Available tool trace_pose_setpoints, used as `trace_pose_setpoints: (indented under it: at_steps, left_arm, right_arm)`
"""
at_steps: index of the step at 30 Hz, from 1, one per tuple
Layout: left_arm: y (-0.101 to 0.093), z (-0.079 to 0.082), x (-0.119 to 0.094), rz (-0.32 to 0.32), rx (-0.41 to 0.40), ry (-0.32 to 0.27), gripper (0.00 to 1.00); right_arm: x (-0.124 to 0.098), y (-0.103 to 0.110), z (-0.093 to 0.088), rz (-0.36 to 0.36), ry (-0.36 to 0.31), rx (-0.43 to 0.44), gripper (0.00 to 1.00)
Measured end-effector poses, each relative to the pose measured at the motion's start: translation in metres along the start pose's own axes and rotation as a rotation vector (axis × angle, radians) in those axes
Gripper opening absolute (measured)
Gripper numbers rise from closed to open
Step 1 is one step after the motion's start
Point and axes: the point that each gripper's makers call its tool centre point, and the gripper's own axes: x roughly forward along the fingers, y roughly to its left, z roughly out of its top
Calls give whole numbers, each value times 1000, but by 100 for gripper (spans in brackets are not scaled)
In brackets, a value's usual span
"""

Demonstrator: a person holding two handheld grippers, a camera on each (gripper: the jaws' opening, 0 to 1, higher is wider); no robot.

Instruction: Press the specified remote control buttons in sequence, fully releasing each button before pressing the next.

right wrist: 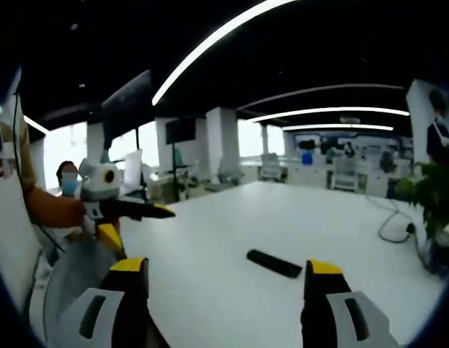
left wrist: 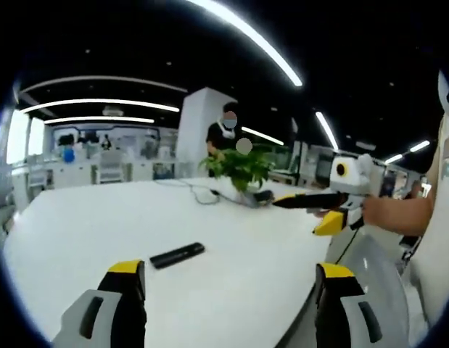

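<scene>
A slim black remote control (left wrist: 177, 254) lies flat on the white table (left wrist: 93, 217), just beyond and between my left gripper's jaws. My left gripper (left wrist: 230, 270) is open and holds nothing. In the right gripper view the same remote (right wrist: 274, 263) rests on the table (right wrist: 311, 210), slightly right of centre between that gripper's jaws. My right gripper (right wrist: 226, 266) is open and empty too. Each gripper appears in the other's view, held in a hand off the table edge: the right gripper (left wrist: 300, 215) and the left gripper (right wrist: 141, 230), both with jaws apart.
A potted green plant (left wrist: 239, 168) (right wrist: 427, 192) stands at the table's far side, with a cable (left wrist: 199, 194) (right wrist: 387, 225) trailing beside it. A person (left wrist: 225, 138) stands behind the plant. Another person (right wrist: 67, 181) sits beyond the table edge. A grey chair back (left wrist: 376, 268) is near the table's rim.
</scene>
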Motion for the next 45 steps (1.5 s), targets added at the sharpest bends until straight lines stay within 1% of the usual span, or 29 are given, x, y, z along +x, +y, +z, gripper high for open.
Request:
trace_pose_setpoints:
  at_steps: [3,5,7,9,10,13,14,17,18,20,22,25,28,32,35,41,45]
  left_arm:
    - [-6,-9,0,-1,10,23,100]
    - [-11,-14,-1,-12,-2,33,100]
    - [-13,-18,-2,-17,-8,41,100]
    - [-12,-21,-4,-8,-2,59,100]
    - [-11,-20,-5,3,-2,58,100]
    - [-10,-11,-7,11,-28,19,100]
    - [-10,-11,-7,16,-34,13,100]
    - [-10,-14,-7,22,-24,25,100]
    - [-9,-16,-7,24,-23,39,100]
    - [-9,-16,-7,22,-29,39,100]
    - [-8,-18,-6,23,-26,42,100]
    - [-10,-25,-6,16,-21,67,100]
    - [-11,-27,-5,10,-23,72,100]
    - [-13,-32,-5,4,-4,88,100]
    - [-16,-33,-6,-5,11,94,100]
    - [-16,-35,-7,-7,2,97,100]
    - [-17,-35,-7,0,-11,98,100]
  right_arm:
    - [-2,5,-9,-2,9,12,86]
    - [-3,12,-13,5,17,22,86]
    - [-4,18,-14,6,20,28,86]
    - [-5,23,-14,5,19,17,86]
    - [-4,25,-14,6,25,15,87]
    - [-3,27,-17,1,38,20,86]
    - [-2,28,-18,1,47,24,86]
    - [-1,31,-19,5,52,31,85]
    - [0,34,-18,11,46,40,85]
    - [2,37,-18,17,45,50,85]
    - [5,38,-20,16,49,54,84]
    - [6,34,-24,2,61,58,84]
    - [4,33,-26,-7,65,71,84]
    - [5,35,-32,-15,87,51,83]
    - [3,34,-32,-24,87,37,81]
    - [3,32,-32,-34,81,67,82]
    - [4,35,-35,-37,95,34,81]
